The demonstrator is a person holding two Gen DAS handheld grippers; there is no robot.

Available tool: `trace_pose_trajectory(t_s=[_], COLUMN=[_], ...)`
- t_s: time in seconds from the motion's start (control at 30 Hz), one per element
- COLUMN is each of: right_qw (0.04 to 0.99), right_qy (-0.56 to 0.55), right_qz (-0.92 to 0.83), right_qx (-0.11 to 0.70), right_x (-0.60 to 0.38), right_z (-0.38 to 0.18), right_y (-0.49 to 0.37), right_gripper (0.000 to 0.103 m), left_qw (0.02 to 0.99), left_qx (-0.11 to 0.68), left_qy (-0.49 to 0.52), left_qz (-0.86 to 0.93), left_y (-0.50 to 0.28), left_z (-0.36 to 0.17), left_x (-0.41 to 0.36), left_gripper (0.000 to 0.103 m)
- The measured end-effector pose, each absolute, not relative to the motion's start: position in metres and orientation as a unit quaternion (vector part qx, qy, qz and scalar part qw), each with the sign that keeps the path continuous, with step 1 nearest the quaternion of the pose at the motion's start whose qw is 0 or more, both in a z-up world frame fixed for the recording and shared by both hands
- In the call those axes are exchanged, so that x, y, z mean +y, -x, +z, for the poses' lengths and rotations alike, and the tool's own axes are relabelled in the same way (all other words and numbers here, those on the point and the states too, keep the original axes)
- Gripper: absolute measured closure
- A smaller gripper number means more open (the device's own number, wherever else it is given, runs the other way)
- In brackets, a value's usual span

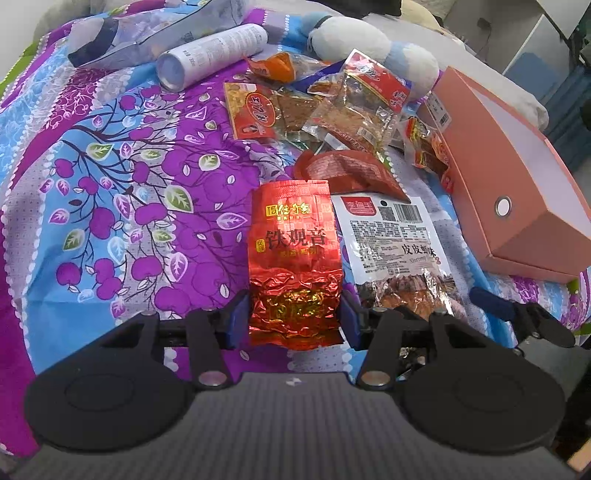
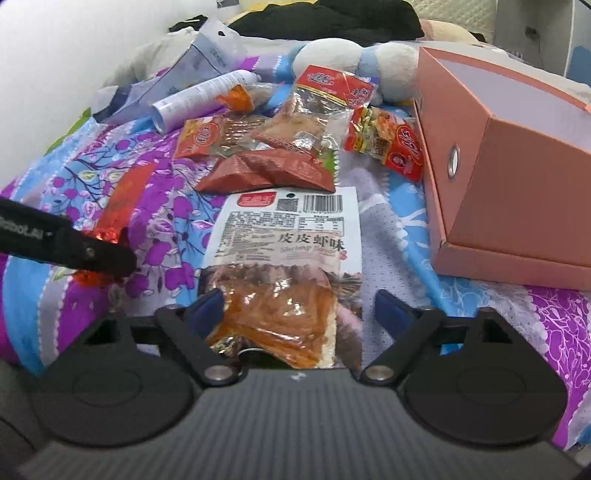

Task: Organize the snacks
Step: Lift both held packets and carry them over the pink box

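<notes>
A red foil tea packet (image 1: 293, 258) lies on the purple floral bedsheet (image 1: 110, 184). My left gripper (image 1: 293, 314) has its blue pads against both sides of the packet's near end and is shut on it. A white shrimp-flavour snack bag (image 2: 288, 266) lies to its right. My right gripper (image 2: 301, 310) is open, its fingers straddling the bag's near end with a gap on the right side. The bag also shows in the left wrist view (image 1: 399, 243). A pile of red and clear snack packets (image 2: 295, 125) lies farther back. An open pink box (image 2: 509, 162) stands at the right.
A white cylindrical tube (image 1: 210, 55) and a grey plastic pouch (image 1: 147, 29) lie at the back left. A blue and white plush toy (image 1: 369, 48) sits behind the snack pile. The left gripper's arm (image 2: 66, 243) shows at the left of the right wrist view.
</notes>
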State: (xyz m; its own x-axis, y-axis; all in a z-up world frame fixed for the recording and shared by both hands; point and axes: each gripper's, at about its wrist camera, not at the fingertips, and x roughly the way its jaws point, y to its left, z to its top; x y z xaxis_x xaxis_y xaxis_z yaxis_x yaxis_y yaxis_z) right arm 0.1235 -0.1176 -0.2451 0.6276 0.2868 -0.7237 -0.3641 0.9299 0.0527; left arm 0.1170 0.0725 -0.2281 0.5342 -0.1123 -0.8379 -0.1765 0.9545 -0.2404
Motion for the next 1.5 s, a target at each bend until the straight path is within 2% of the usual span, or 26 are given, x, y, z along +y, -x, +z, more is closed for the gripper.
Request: trace_pose_trajectory(t_s=[0.2,0.23,0.3,0.4,0.6,0.67,1.2,1.5], right_qw=[0.891,0.890,0.885,0.881,0.878,0.880,0.884,0.904], right_qy=[0.003,0.006,0.004,0.022,0.031,0.037,0.027,0.001], right_qz=[0.189,0.192,0.208,0.225,0.228,0.223,0.208,0.191], right_qx=[0.412,0.413,0.416,0.416,0.419,0.418,0.418,0.381], right_x=[-0.131,-0.131,-0.130,-0.120,-0.116,-0.115,-0.133,-0.156], right_z=[-0.257,-0.256,-0.254,-0.248,-0.237,-0.230,-0.185,-0.146], right_y=[-0.134,-0.133,-0.132,-0.128,-0.130,-0.131,-0.104,-0.088], right_gripper=[0.000,0.002,0.021,0.039,0.064,0.068,0.070,0.070], left_qw=[0.864,0.862,0.858,0.863,0.864,0.864,0.875,0.888], left_qx=[0.480,0.481,0.478,0.472,0.470,0.468,0.441,0.419], left_qy=[0.153,0.158,0.190,0.181,0.180,0.182,0.198,0.190], left_qz=[0.017,0.016,0.007,0.014,0.020,0.023,0.038,0.016], left_y=[-0.117,-0.117,-0.117,-0.118,-0.113,-0.110,-0.082,-0.079], left_z=[-0.227,-0.226,-0.223,-0.214,-0.206,-0.203,-0.167,-0.140], left_x=[0.071,0.071,0.074,0.070,0.069,0.069,0.065,0.048], left_gripper=[0.046,0.046,0.046,0.046,0.046,0.046,0.046,0.046])
